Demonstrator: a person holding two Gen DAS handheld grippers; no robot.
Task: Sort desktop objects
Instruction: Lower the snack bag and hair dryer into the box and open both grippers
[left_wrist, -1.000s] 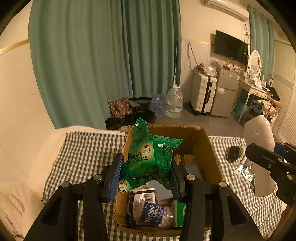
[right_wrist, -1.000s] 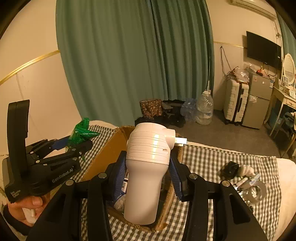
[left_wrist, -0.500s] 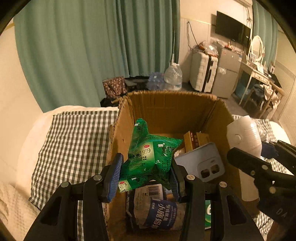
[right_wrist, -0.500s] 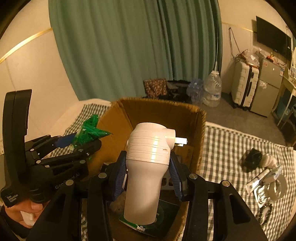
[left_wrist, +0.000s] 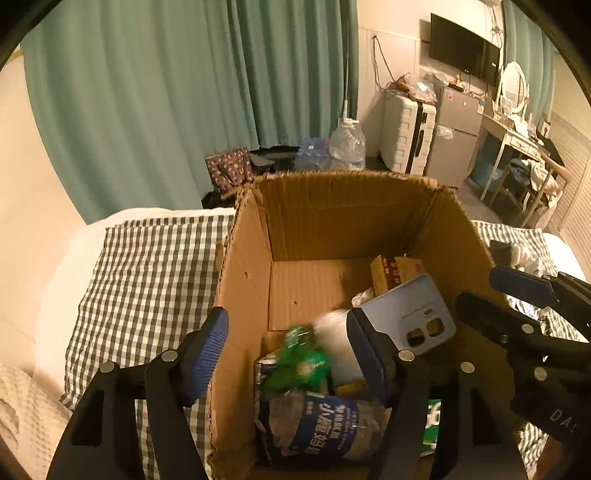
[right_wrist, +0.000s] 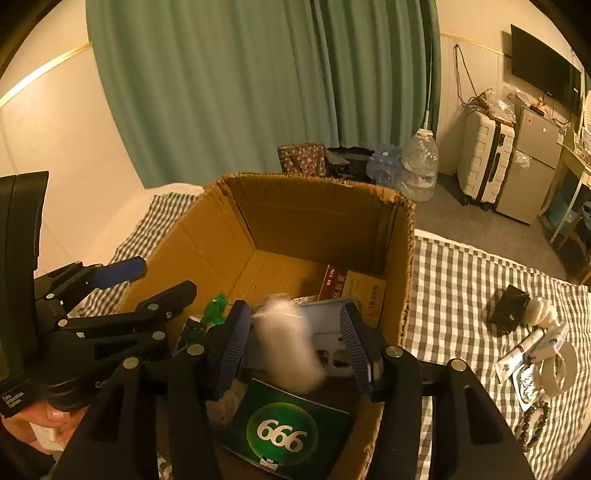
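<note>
While both hand-held grippers gape empty, a blurred green packet (left_wrist: 301, 363) and white bottle (right_wrist: 286, 345) smear inside the box (left_wrist: 247, 280).

Left claw (left_wrist: 291, 354) gapes above blurred green packet (left_wrist: 299, 360) inside cardboard box (left_wrist: 332, 214).

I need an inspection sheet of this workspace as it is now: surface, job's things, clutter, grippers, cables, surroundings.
Surface: checked cloth under everything.
Job's things: cardboard box open; blurred green packet and blurred white device over its contents; phone case, blue-labelled bag and green 666 pack inside.
Clutter: black pouch, tube and tape roll on the cloth beside the box.
Grippers: left hand-held gripper open, empty; right hand-held gripper open, gripping nothing.
Cables: wall cable near the television.
Surroundings: green curtain, suitcase, water jug.
</note>
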